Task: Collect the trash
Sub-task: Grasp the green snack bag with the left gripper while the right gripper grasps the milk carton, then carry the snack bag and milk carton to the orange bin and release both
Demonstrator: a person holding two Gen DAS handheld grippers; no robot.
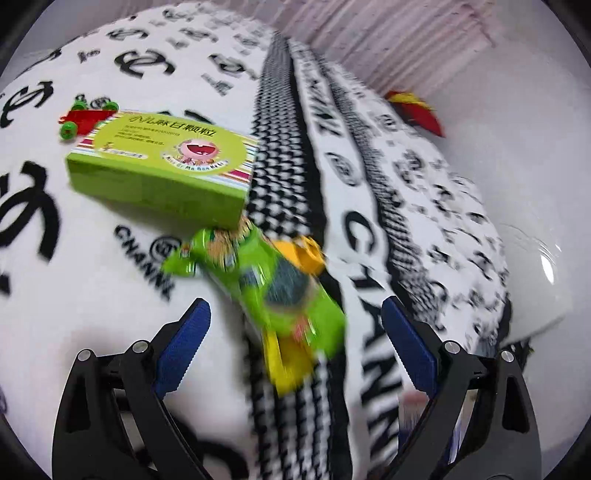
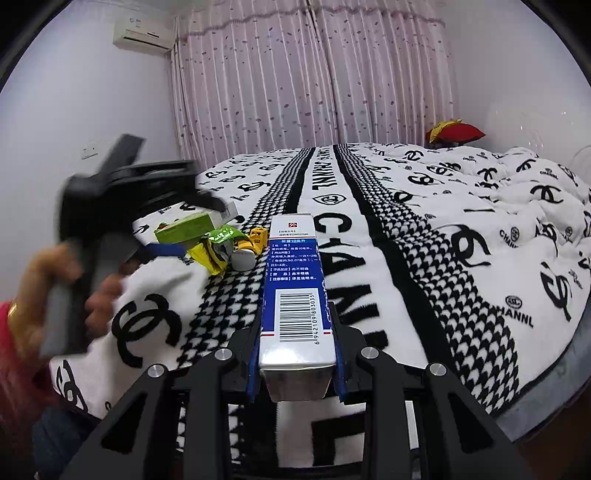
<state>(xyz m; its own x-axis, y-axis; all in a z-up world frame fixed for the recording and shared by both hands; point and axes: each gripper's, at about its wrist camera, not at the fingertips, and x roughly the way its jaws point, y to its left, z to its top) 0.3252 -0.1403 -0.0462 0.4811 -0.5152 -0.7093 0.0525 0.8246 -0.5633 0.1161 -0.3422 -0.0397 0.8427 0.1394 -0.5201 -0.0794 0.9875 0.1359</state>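
Right fingers: the blue pads of the right gripper (image 2: 297,354) are pressed against both long sides of a blue-and-white carton (image 2: 295,280), which is pinched between them and held off the bed, its barcode face turned up.
Left fingers: the left gripper (image 1: 295,332) is seen with its blue pads spread wide apart; nothing is gripped between them.
Left hand: in the right wrist view the left gripper is blurred and is held by a hand (image 2: 55,291) above the bed's left part, with a red sleeve (image 2: 14,369) at the picture's edge.
Nearest trash: a green snack wrapper (image 1: 266,284) is seen lying on the bed just ahead of the spread fingers, apart from both pads.
Beside the wrapper: a small yellow toy vehicle (image 2: 255,240) is found touching or just beside it; which cannot be told.
Further out: a green medicine box (image 1: 166,166) is laid flat just beyond the wrapper, and a red toy with green wheels (image 1: 85,116) is seen at the box's far corner.
Bed: all items are carried by a white blanket with black logos (image 2: 461,221) and a houndstooth stripe down the middle.
Far end: a red and yellow cushion (image 2: 454,131) is seen at the bed's far right edge.
Background: pink curtains (image 2: 314,74) are hung behind the bed, and an air conditioner (image 2: 144,33) is mounted high on the left wall.
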